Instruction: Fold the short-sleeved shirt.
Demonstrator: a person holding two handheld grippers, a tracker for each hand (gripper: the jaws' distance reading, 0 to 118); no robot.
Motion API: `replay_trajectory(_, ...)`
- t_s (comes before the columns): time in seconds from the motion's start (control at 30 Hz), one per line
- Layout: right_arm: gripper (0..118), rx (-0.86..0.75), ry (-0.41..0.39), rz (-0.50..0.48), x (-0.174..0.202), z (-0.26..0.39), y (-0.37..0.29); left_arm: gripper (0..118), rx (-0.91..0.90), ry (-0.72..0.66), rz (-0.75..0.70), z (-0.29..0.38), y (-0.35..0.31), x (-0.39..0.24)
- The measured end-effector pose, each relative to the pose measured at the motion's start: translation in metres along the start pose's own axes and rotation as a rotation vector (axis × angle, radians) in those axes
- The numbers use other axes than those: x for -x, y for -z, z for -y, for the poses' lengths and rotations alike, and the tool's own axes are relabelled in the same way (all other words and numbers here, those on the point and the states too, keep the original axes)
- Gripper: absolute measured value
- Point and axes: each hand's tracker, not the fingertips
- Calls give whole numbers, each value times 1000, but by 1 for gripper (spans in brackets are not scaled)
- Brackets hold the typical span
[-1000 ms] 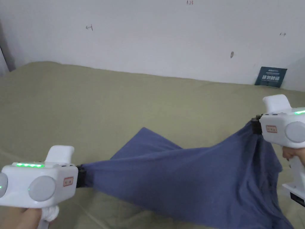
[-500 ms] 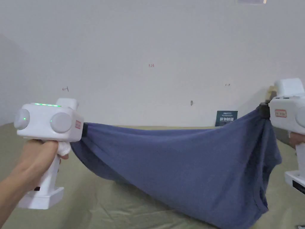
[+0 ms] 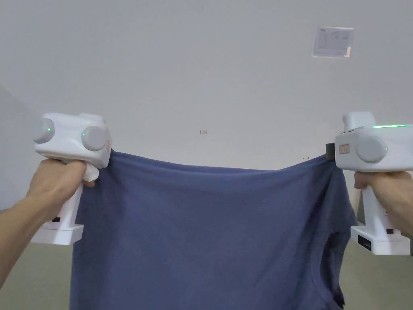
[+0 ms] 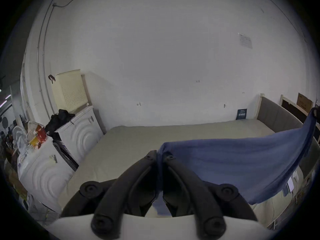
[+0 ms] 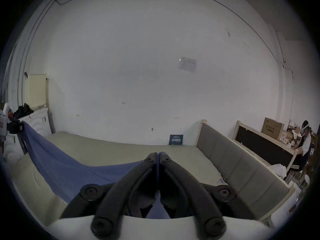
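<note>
Two grippers hold the blue shirt (image 3: 205, 234) aloft above the bed (image 4: 131, 145). Left gripper (image 4: 160, 156) at nine o'clock and right gripper (image 5: 158, 156) at three o'clock each clench an upper corner, cloth hanging between.

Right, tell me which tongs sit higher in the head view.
The left tongs, by a little: the shirt corner they clamp rides slightly above the corner in the right tongs, while the top edge sags between.

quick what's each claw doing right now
Left claw: shut on the shirt.
Right claw: shut on the shirt.
</note>
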Motion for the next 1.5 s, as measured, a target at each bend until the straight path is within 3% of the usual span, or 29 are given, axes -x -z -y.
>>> replay_trajectory(0.47,2,-27,-38,23,17,-86,129,6,-21,49,-114,-92,86,-26)
replay_trajectory(0.7,2,-36,-23,43,26,-87,182,6,-33,57,-133,-104,153,-45)
replay_trajectory(0.8,2,-36,-16,57,31,-74,204,6,-46,0,-118,-96,180,-50)
replay_trajectory(1.0,2,-3,78,46,41,-18,246,6,-23,-24,-118,-40,232,-61)
replay_trajectory(1.27,2,135,47,20,61,110,265,6,83,-13,-94,70,274,-62)
replay_trajectory(1.37,2,196,83,-52,59,162,243,6,117,14,-76,115,267,-57)
replay_trajectory(1.5,2,257,22,-40,56,221,200,6,157,10,-44,171,239,-44)
